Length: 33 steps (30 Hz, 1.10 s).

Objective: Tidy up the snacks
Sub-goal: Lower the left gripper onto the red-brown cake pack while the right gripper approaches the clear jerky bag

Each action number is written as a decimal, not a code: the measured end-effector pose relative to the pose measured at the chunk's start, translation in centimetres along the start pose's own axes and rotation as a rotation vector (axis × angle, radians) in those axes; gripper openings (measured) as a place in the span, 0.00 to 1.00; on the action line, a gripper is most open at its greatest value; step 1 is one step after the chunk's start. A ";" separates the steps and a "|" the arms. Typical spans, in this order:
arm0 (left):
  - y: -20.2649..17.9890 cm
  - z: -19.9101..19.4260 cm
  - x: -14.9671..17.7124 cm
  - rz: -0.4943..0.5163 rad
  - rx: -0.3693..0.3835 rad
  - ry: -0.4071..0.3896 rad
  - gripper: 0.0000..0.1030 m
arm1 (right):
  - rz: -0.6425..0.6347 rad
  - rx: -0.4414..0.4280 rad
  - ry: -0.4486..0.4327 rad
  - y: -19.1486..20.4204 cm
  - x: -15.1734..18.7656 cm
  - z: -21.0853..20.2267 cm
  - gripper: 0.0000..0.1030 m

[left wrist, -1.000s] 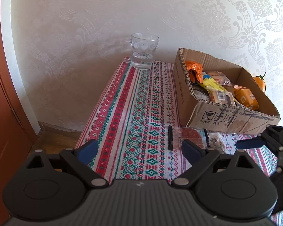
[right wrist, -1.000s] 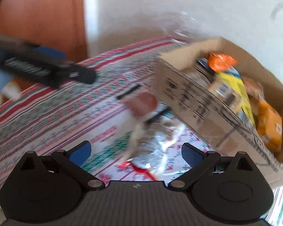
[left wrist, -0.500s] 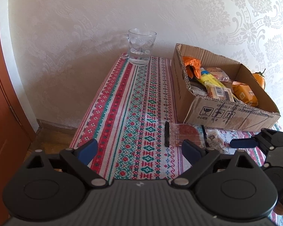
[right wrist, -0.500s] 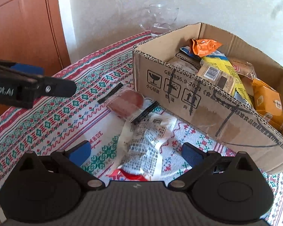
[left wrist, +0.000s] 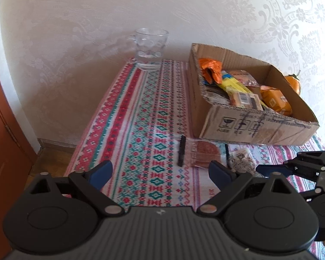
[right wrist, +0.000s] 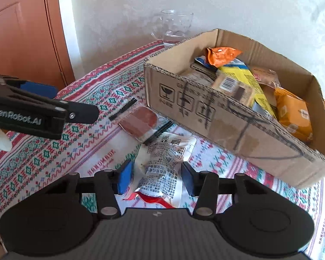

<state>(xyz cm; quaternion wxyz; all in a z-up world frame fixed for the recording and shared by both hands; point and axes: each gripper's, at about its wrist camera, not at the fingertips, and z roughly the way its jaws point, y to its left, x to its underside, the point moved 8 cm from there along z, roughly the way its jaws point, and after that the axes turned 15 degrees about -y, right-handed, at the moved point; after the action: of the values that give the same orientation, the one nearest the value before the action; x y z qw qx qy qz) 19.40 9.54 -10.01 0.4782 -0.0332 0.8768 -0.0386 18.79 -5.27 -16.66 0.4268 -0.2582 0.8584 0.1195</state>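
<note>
Snacks wait: right gripper (right wrist: 155, 178) has narrowed around the crinkled silver foil packet (right wrist: 162, 162) — boxing comes next; left gripper (left wrist: 160, 171) stays spread.

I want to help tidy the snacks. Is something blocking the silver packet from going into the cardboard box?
Only the box's own front wall. The silver packet lies on the tablecloth between the right gripper fingers, so it must be lifted over the cardboard box wall. The clear brown-snack packet lies off to the side.
</note>
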 end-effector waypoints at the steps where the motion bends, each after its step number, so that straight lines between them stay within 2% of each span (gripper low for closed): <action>1: -0.3 0.1 0.0 0.006 0.006 0.002 0.93 | 0.002 -0.002 0.001 -0.1 0.2 -0.3 0.53; 8: -3.0 1.4 0.1 0.058 0.076 0.005 0.93 | 0.023 0.045 0.007 -2.1 1.8 -2.6 0.53; 12: -4.6 2.3 0.1 0.103 0.146 0.010 0.93 | 0.053 0.067 0.008 -3.8 2.5 -3.5 0.54; 14: -5.2 3.0 0.3 0.129 0.175 0.020 0.93 | 0.058 0.072 0.006 -4.3 2.8 -3.8 0.60; 16: -5.4 3.7 0.5 0.146 0.191 0.034 0.93 | 0.061 0.080 0.003 -4.7 3.2 -4.0 0.70; 23: -6.0 5.6 0.9 0.174 0.243 0.065 0.94 | 0.079 0.072 -0.010 -4.9 3.7 -3.9 0.90; 25: -6.6 5.5 1.0 0.192 0.279 0.080 0.94 | 0.071 0.074 -0.008 -4.9 3.8 -3.7 0.95; 27: -7.1 5.1 1.3 0.209 0.318 0.087 0.95 | 0.062 0.070 -0.011 -4.8 3.9 -3.7 0.98; 32: -7.5 5.3 1.6 0.253 0.274 0.064 0.92 | 0.055 0.066 -0.018 -4.9 4.1 -3.7 1.00; 33: -7.6 5.3 1.6 0.257 0.266 0.058 0.87 | 0.054 0.065 -0.019 -4.9 4.1 -3.7 1.00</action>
<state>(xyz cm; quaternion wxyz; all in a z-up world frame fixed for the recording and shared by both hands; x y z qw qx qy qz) 23.19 1.62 -13.43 0.4539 0.1436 0.8744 -0.0937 16.95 -12.35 -17.57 0.4396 -0.2198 0.8645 0.1053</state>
